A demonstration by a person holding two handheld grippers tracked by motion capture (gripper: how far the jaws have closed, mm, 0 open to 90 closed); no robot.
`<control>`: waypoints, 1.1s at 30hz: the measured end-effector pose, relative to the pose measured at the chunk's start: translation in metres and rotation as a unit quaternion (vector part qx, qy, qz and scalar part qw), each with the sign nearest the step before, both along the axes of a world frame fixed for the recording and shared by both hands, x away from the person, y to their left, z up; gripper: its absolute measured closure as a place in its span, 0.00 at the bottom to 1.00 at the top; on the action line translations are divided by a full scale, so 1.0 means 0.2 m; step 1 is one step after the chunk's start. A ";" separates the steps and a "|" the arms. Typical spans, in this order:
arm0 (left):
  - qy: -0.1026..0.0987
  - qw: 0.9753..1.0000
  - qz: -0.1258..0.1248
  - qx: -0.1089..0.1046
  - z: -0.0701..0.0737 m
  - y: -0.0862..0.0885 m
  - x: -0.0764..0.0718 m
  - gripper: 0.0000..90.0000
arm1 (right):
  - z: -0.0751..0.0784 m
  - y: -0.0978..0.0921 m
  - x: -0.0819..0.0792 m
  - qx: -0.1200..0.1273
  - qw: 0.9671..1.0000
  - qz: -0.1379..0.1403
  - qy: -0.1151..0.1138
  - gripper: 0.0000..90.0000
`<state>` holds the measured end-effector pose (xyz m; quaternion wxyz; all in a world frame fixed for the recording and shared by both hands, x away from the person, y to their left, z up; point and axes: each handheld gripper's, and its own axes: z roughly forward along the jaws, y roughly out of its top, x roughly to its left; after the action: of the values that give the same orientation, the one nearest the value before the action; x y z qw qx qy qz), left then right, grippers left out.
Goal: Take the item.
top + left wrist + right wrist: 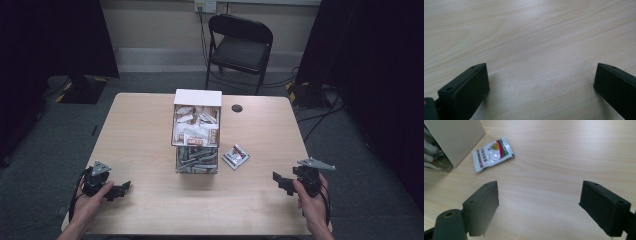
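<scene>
A: How many things are out?

B: One box (197,131) at the middle of the surface (150,130), two tiers, both crammed with packets too small to count. One loose sachet (235,156) lies flat just beside it, ahead of the right gripper (283,182) and off toward its left jaw. One chair (239,47) stands beyond.

A: Anything unclear?

B: The sachet's print is unreadable. In the right gripper view the box is cut off at the corner.

A: And the hands?

B: Left hand (90,202) and right hand (312,202) each rest low near the front edge. The left gripper (118,191) has jaws wide apart over bare wood; the right gripper's jaws also stand wide apart, nothing between them.
</scene>
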<state>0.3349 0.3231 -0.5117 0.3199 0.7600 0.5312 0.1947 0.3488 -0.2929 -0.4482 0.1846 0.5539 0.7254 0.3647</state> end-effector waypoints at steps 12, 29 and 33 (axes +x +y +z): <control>0.000 1.000 0.000 0.000 0.00 0.00 0.00 0.00 | -0.13 -0.07 -0.07 -0.054 0.998 -0.013 0.037 0.17; 0.000 1.000 0.002 -0.001 0.00 0.00 0.01 0.00 | -0.23 -0.02 -0.11 -0.090 0.995 -0.013 0.035 0.06; 0.001 1.000 0.000 0.002 0.00 0.00 0.01 0.00 | -0.25 0.00 -0.11 -0.088 0.996 -0.009 0.030 0.00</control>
<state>0.3362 0.3231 -0.5117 0.3182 0.7609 0.5309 0.1949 0.3268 -0.2938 -0.4974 0.2143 0.5525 0.7549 0.2808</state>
